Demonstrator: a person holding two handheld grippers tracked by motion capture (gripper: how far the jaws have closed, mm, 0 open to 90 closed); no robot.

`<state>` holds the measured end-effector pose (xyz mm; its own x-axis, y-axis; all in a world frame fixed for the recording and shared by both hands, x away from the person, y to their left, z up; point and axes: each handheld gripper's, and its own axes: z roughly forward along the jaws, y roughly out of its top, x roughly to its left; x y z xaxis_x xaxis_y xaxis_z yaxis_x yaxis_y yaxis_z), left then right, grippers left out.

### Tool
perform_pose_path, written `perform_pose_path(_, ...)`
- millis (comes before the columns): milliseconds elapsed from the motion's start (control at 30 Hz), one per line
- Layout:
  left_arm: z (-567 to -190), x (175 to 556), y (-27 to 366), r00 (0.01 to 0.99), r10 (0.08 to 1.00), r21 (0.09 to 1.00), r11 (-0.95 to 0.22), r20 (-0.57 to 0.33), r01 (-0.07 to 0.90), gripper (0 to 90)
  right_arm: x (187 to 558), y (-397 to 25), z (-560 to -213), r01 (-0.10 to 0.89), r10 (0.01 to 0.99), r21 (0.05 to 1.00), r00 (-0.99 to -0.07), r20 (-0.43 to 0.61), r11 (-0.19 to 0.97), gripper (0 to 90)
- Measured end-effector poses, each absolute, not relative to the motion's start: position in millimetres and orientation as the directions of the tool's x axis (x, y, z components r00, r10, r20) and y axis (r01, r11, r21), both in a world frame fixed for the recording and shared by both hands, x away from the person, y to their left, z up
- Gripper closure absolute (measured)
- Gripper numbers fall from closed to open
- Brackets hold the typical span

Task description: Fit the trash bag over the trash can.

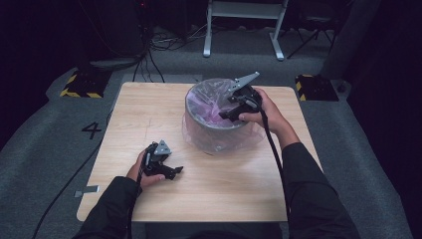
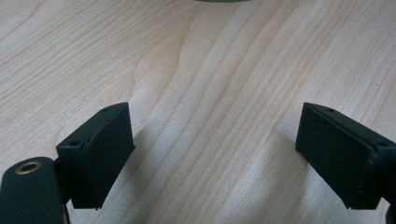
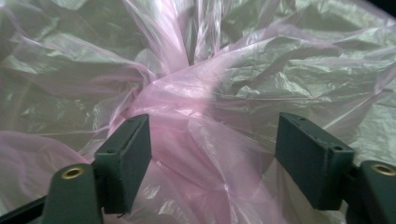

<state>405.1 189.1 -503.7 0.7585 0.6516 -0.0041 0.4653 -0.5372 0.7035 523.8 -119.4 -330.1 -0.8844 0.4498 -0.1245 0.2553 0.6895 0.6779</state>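
Right gripper point(image 1: 230, 107) sits over the near-right rim of the grey bin point(image 1: 199, 127), jaws spread wide with pink plastic bag point(image 3: 196, 126) bunched between them but not pinched. The right gripper view gets the crinkled folds up close; the high view shows the bag lining the bin and spilling down its outside. Left gripper point(image 2: 215, 154) is also wide apart, holding nothing, low over bare wooden table point(image 2: 196, 70), well apart from the bin.
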Motion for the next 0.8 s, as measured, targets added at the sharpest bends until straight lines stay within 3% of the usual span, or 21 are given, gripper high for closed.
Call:
perform_pose_path(333,-503.7,405.0,189.1,0.758,0.653,0.703,-0.537,-0.005,0.467,11.2,535.9,-118.1,-331.9,0.316,0.469,0.62,-0.878,-0.096,0.718,25.8)
perform_pose_path(633,-503.6,405.0,189.1,0.758,0.653,0.703,-0.537,-0.004,0.467,11.2,537.8,-109.7,-334.5,0.318,0.458,0.547,-0.878,-0.139,0.774,24.6)
perform_pose_path(733,-503.7,405.2,189.1,0.759,0.651,0.704,-0.538,-0.003,0.464,11.2,537.6,-110.5,-333.9,0.32,0.465,0.557,-0.875,-0.137,0.766,24.8)
perform_pose_path(800,-503.7,405.1,189.1,0.759,0.652,0.704,-0.537,-0.004,0.465,11.2,534.9,-114.7,-328.9,0.321,0.496,0.618,-0.859,-0.129,0.718,24.0)
